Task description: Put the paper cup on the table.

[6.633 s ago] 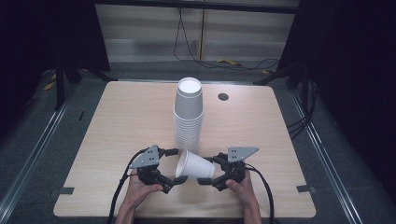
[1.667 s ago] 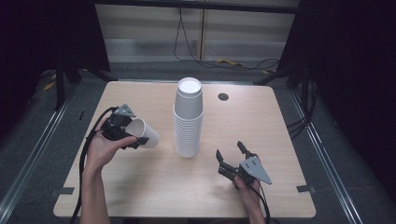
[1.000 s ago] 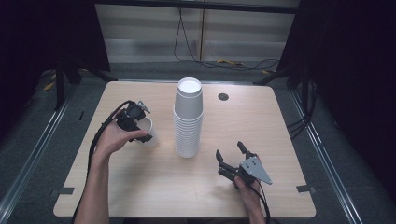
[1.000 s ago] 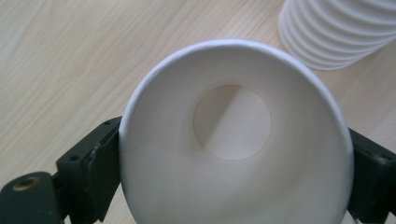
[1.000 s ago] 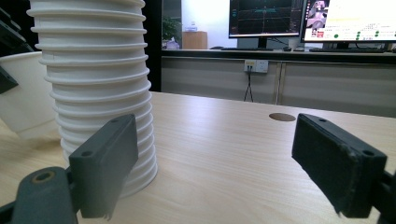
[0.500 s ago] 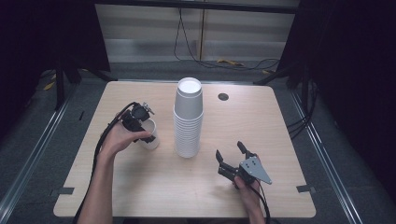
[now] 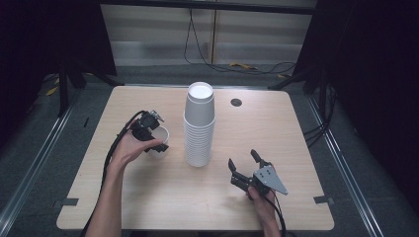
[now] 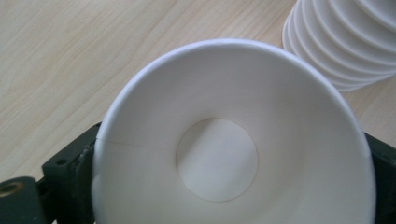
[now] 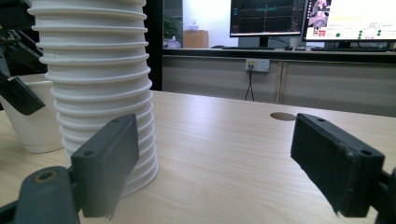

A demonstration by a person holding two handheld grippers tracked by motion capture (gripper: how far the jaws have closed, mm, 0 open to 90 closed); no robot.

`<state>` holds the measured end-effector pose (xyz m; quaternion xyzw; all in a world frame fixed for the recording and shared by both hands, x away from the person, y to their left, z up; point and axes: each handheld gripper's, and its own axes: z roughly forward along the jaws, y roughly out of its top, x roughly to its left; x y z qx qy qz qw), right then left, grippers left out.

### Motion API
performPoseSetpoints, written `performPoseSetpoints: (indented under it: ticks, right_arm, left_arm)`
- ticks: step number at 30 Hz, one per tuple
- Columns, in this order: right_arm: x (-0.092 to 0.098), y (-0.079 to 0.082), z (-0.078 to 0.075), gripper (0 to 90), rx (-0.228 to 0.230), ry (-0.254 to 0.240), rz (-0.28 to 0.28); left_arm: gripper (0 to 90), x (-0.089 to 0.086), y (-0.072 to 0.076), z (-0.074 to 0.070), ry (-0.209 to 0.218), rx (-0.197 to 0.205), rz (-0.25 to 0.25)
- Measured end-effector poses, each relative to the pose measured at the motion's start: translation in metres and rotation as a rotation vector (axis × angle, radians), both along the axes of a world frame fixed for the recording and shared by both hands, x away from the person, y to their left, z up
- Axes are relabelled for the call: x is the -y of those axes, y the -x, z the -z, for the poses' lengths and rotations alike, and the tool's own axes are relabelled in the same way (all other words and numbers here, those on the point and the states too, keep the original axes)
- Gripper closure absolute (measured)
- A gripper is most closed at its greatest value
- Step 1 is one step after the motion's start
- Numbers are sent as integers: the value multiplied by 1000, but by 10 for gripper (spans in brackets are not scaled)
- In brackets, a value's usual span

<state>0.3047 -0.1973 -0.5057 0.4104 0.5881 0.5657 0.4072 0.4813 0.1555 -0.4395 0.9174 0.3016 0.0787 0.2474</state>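
A tall stack of white paper cups (image 7: 199,123) stands upside down mid-table, also seen in the left gripper view (image 8: 345,42) and the right gripper view (image 9: 95,84). Just left of it a single white paper cup (image 7: 163,133) stands upright on the table, mouth up (image 8: 233,140). My left gripper (image 7: 157,138) is shut on this cup, with one jaw on each side of its rim (image 8: 226,161). My right gripper (image 7: 243,159) rests open near the front right, its jaws wide apart (image 9: 224,158) with nothing between them. It faces the stack and the single cup (image 9: 32,116).
The wooden table (image 7: 276,128) has a round cable hole (image 7: 236,102) behind the stack. Bare tabletop lies to the right of the stack and along the front. Cables trail from both grippers toward the front edge.
Both grippers held the cup at the front middle. The left gripper carried it off to the left, turned it upright and brought it down beside the stack. The right gripper let go and moved right.
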Motion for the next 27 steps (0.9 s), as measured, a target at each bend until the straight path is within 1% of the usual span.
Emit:
performPoseSetpoints:
  ticks: [2,3,5,7,8,9,10,11,12,13,14,16,17,18,19,20,21,23,24,25,26,27]
  right_arm:
    - [0,0,0,150,0,0,0]
    - [0,0,0,150,-1,0,0]
    - [0,0,0,150,-1,1,0]
    - [0,0,0,150,-1,0,1]
    - [0,0,0,150,-1,0,1]
    - [0,0,0,150,-1,0,1]
    - [0,0,0,149,-1,0,0]
    - [0,0,0,149,-1,0,0]
    - [0,0,0,149,-1,0,0]
    - [0,0,0,148,-1,0,-1]
    - [0,0,0,149,-1,0,-1]
    - [0,0,0,149,-1,0,-1]
    - [0,0,0,149,-1,0,-1]
    - [0,0,0,149,-1,0,-1]
    - [0,0,0,149,0,1,0]
    - [0,0,0,149,1,0,0]
    - [0,0,0,149,3,-1,-3]
    - [0,0,0,149,2,-1,-3]
    - [0,0,0,149,2,-1,-3]
    - [0,0,0,149,1,0,-1]
    - [0,0,0,149,3,-1,-3]
    - [0,0,0,149,2,-1,-3]
  left_arm:
    - [38,-2,0,1,-13,-3,-11]
    - [39,-2,1,2,-6,1,-19]
    - [39,-4,2,2,-1,11,-14]
    - [38,-5,3,4,21,23,-17]
    - [38,-6,4,6,27,35,-17]
    - [38,-7,4,6,31,31,-10]
    - [38,-7,6,9,32,47,-20]
    - [38,-7,7,11,24,44,-16]
    - [50,-7,8,14,23,50,-19]
    - [96,-9,8,14,31,41,-15]
    - [99,-11,9,15,55,45,-17]
    - [108,-16,12,18,100,58,-39]
    - [108,-18,12,18,113,65,-40]
    - [107,-21,13,21,143,78,-46]
    - [108,-23,14,23,165,69,-46]
    - [105,-25,16,26,189,74,-44]
    - [103,-26,17,28,194,82,-44]
    - [118,-28,21,30,229,103,-55]
    - [126,-31,23,31,235,122,-51]
    - [129,-32,25,32,251,120,-52]
    - [129,-33,25,33,253,126,-49]
    - [131,-33,26,35,268,137,-55]
